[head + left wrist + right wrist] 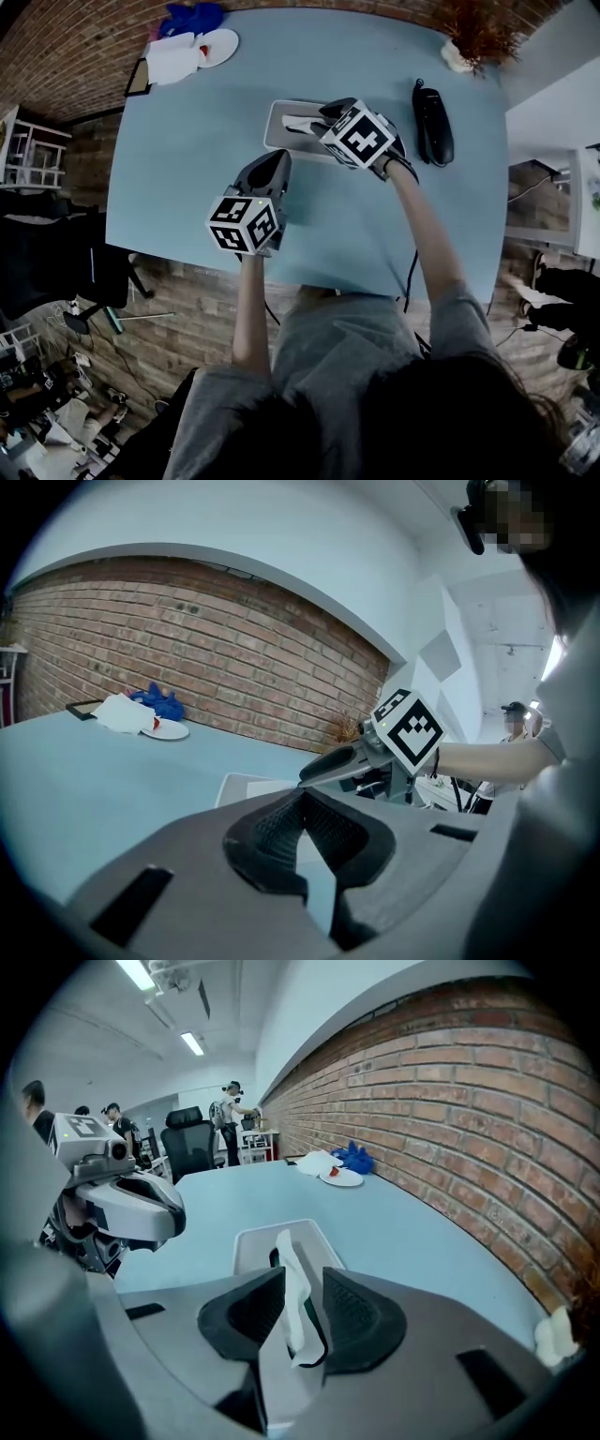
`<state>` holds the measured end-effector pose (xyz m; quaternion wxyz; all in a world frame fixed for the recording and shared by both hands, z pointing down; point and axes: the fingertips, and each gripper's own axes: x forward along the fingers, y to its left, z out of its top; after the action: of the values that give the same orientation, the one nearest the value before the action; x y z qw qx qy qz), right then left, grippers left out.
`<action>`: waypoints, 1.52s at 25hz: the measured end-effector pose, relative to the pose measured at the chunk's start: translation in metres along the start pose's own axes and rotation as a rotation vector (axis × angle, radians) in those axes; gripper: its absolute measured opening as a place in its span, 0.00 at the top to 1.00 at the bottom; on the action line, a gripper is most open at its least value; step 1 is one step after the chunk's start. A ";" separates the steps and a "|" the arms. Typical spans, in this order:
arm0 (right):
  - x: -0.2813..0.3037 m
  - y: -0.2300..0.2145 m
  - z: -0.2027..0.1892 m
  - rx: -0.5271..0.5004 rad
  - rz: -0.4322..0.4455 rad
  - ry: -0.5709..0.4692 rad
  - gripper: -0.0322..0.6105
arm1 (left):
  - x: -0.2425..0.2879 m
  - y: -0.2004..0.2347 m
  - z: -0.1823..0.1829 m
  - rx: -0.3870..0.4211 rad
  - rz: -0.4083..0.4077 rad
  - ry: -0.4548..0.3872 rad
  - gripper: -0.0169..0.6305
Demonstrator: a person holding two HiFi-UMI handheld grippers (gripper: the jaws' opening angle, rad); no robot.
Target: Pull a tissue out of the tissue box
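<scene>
A pale tissue box (279, 124) lies flat on the blue table (187, 169), and a white tissue (300, 122) stands up from its slot. My right gripper (317, 116) hangs just over the box. In the right gripper view the tissue (289, 1252) rises between the right gripper's (303, 1272) two pads, which stand a narrow gap apart, with the box (251, 1241) below. My left gripper (278, 156) is held just in front of the box, near the table's middle. Its pads meet at the tip with nothing between them (300, 797).
A black handheld device (433, 122) lies to the right of the box. A white plate (217, 45), white cloth (173, 58) and blue cloth (194, 17) sit at the far left corner, and a dried plant (473, 36) at the far right. A brick wall runs behind the table.
</scene>
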<state>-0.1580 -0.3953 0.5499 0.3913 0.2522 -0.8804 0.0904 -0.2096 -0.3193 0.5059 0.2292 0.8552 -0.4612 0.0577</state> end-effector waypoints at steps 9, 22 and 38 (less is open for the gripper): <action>0.019 0.007 -0.006 -0.044 0.024 0.085 0.85 | -0.004 0.003 -0.007 -0.015 0.024 0.014 0.97; 0.009 0.005 0.001 -0.121 0.024 0.082 0.95 | -0.005 0.000 -0.006 -0.019 0.038 0.004 0.97; -0.025 0.007 0.022 -0.142 0.019 0.003 0.95 | -0.010 -0.011 0.011 0.004 0.039 -0.033 0.97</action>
<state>-0.1617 -0.3885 0.5169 0.4088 0.2151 -0.8863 0.0320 -0.2076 -0.3121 0.4892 0.2186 0.8474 -0.4813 0.0490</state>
